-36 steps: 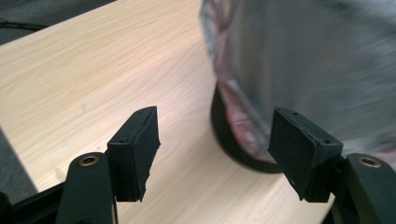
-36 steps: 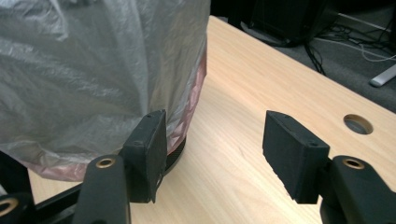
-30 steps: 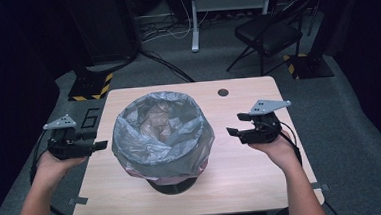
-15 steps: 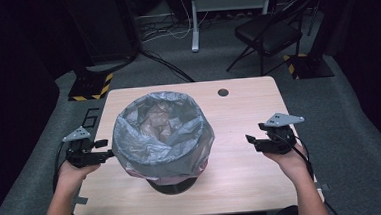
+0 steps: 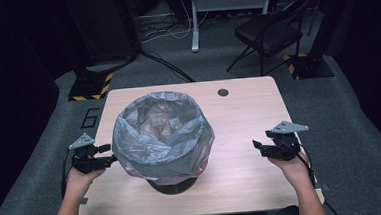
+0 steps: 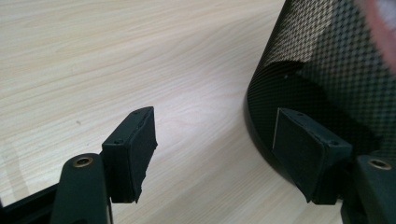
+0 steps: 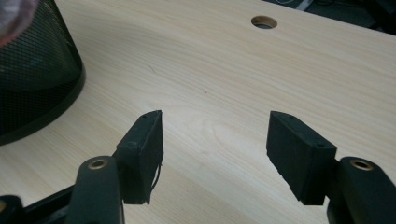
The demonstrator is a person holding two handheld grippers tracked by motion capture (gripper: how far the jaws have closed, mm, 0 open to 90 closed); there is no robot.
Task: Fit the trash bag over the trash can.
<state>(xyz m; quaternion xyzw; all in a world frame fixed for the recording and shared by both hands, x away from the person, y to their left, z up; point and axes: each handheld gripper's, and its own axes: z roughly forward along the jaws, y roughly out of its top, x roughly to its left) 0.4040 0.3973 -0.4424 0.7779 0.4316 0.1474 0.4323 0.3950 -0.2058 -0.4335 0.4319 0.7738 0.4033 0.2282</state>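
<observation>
Flanking lined bin [image 5: 162, 134]: both grippers, apart.

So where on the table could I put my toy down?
The widest bare wood on the table lies right of the bin, between it and the right gripper, and back toward the round hole. The left is crowded: the left gripper sits close against the bin's bag.

Bin at the middle of the table, a gripper on each side

The bin [image 5: 173, 181] stands left of the table's [image 5: 239, 119] centre, nearer the front edge, a bag [image 5: 162, 134] in it; left gripper [image 5: 110, 155] just beside it at the left edge, right gripper [image 5: 256, 147] well apart near the right edge; cable hole [image 5: 222, 92] by the back edge.
</observation>
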